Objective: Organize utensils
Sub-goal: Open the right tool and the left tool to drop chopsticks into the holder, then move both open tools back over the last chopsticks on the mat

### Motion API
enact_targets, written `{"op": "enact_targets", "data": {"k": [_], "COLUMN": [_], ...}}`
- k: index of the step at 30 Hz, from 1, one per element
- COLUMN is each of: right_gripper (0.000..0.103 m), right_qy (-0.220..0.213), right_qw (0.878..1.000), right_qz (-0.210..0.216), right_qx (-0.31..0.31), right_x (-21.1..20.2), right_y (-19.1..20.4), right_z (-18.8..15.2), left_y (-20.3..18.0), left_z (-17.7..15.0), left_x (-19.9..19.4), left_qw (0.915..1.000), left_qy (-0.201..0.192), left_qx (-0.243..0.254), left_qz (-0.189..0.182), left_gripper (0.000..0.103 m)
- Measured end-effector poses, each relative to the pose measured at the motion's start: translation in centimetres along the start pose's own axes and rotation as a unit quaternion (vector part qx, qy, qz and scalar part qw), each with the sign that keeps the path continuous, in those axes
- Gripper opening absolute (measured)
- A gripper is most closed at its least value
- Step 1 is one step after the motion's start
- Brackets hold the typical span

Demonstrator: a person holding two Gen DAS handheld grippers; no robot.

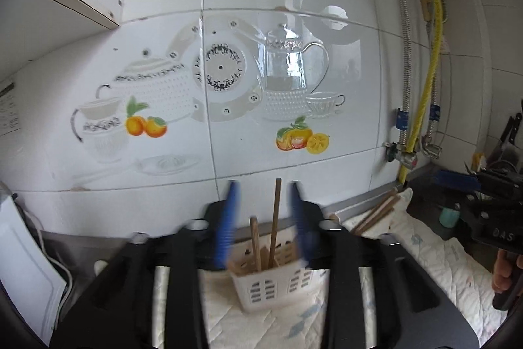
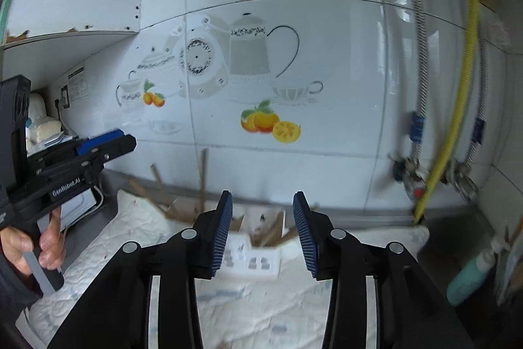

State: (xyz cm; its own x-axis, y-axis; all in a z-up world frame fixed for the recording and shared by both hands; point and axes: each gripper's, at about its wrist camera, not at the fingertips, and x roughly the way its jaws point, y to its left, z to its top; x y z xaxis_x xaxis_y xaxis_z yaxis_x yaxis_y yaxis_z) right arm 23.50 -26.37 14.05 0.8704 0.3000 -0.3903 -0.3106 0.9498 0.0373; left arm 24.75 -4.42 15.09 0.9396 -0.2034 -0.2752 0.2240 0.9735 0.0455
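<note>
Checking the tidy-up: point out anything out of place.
A few wooden chopsticks lie loose on the quilted cloth by the wall, outside the white holder where the others stand upright.

Your left gripper point(image 1: 263, 218) sits at the lower centre of its frame, jaws parted, pressing nothing. Your right gripper point(image 2: 262, 229) likewise stands parted. Your left hand point(image 2: 31, 246) grips its handle at lower left.
</note>
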Motion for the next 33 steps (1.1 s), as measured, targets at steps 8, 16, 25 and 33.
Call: {"op": "enact_targets", "data": {"k": [8,16,25,33], "right_gripper": [0.042,0.040,0.026,0.013], "right_qy": [0.046,0.111,0.163,0.198], "right_qw": [0.999,0.993,0.984,0.975], "right_qz": [0.005,0.019,0.018,0.013], "right_qx": [0.015,0.031,0.069,0.097], "right_x": [-4.4,-6.6,-7.3,-6.7], "right_y": [2.8,6.7,10.6,12.7], "right_z": [-7.7,-16.3,-23.8,-26.6], "left_y": [0.2,0.8,0.9,1.3], "left_z": [-3.8,-9.6,-14.9,-17.6], "left_x": [-7.1,-12.7,-15.8,-16.5], "left_qw": [0.9998,0.9987,0.9966,0.9951], "left_qy": [-0.011,-0.005,0.014,0.023], "left_qx": [-0.014,-0.037,-0.043,-0.031], "left_qz": [0.005,0.033,0.068,0.091], "left_gripper": [0.069,0.086,0.098,0.098]}}
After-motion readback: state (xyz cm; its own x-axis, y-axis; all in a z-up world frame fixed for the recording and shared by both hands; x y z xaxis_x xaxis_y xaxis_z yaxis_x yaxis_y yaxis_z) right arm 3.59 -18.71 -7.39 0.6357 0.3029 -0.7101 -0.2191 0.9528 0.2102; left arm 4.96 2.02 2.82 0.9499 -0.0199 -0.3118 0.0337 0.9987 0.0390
